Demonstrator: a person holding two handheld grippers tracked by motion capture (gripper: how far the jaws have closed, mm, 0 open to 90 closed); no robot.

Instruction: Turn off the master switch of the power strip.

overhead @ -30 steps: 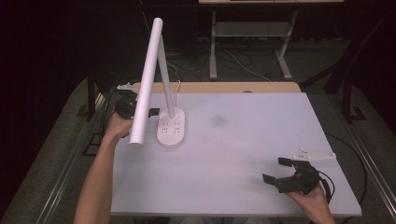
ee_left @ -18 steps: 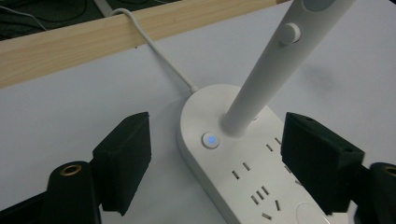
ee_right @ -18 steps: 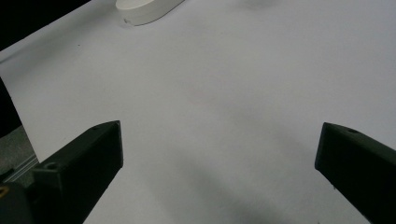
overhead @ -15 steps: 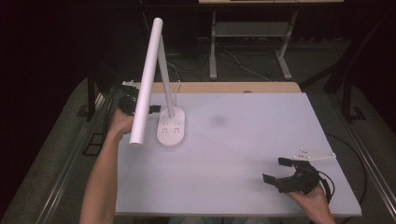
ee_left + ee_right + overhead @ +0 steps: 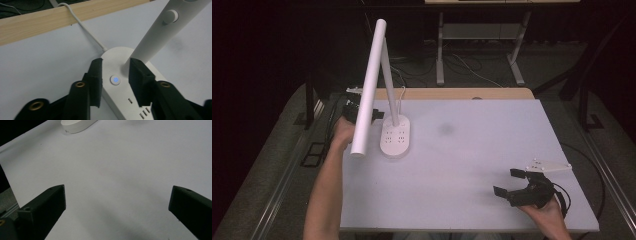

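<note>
A white desk lamp stands at the table's far left on an oval base (image 5: 395,137) with sockets in it. Its long bar head (image 5: 368,85) leans out toward the near left. My left gripper (image 5: 364,116) is at the base's left end, partly hidden behind the lamp head. In the left gripper view it (image 5: 116,67) is open. Its jaws stand on either side of a small round button (image 5: 115,80) lit blue, close above the base and next to the stem (image 5: 155,37). My right gripper (image 5: 506,181) rests open at the near right, with bare table between its jaws (image 5: 117,202).
The lamp's white cable (image 5: 85,27) runs from the base over a wooden strip (image 5: 462,93) at the table's far edge. The white tabletop (image 5: 472,150) spreads wide between the two grippers. A faint dark smudge (image 5: 445,129) marks its middle. Metal table legs (image 5: 439,50) stand behind.
My left gripper has edged in toward the lamp base. The right gripper and the lamp have not moved.
</note>
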